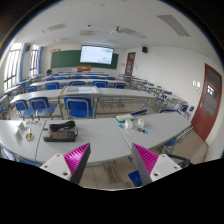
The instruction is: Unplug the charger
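- The claw (110,160) is held up above a white table (100,135), its two pink-padded fingers (72,160) spread wide with nothing between them.
- The step in hand looks like the approach: no charger or socket has been reached, and nothing is gripped.
- Ahead of the left finger, on the table, lies a dark boxy object (60,130) that may be a power strip or the charger itself; it is too small to tell which, and no cable can be made out.
- Ahead of the right finger, further along the table, stand a few small items (128,122), unclear in kind.
- The next move likely calls for lowering the claw toward the dark object and lining the fingers up on either side of the plug body.
- Beyond the table, rows of white desks with blue chairs (78,105) fill a classroom.
- On the far wall hang a lit projector screen (98,55) and a green chalkboard (66,59).
- Windows (12,70) line the wall off to the claw's left; a reddish door (208,100) stands off to its right.
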Motion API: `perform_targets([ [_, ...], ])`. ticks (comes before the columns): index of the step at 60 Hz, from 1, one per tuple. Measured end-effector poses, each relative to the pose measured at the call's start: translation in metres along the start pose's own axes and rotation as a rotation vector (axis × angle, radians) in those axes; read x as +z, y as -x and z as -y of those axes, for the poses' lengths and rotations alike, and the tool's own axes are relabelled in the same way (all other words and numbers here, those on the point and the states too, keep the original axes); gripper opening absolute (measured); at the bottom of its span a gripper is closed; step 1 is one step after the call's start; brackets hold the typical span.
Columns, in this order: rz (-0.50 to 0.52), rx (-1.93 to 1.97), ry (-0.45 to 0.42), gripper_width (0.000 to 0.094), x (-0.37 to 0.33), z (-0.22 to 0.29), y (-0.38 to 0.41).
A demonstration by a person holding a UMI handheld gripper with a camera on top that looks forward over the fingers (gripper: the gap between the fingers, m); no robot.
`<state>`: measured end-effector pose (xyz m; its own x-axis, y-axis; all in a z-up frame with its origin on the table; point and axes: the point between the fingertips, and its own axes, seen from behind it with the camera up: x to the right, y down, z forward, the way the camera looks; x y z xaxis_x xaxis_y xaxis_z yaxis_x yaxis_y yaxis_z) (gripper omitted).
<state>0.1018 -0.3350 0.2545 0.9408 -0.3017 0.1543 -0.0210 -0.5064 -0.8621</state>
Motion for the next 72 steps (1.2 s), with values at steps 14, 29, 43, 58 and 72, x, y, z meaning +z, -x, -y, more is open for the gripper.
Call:
perform_targets([
  [14,-0.002,-0.013,0.052,0.0859,-0.001,-0.041,0.011],
  [29,0.186,0.013,0.119,0.0854,0.001,-0.104,0.14],
  [43,0.345,0.001,0.046,0.0861,0.066,-0.085,0.309],
  [58,0.333,-0.014,-0.011,0.083,0.185,-0.049,0.404],
  [72,0.28,-0.027,-0.023,0.0418,0.254,-0.042,0.424],
])
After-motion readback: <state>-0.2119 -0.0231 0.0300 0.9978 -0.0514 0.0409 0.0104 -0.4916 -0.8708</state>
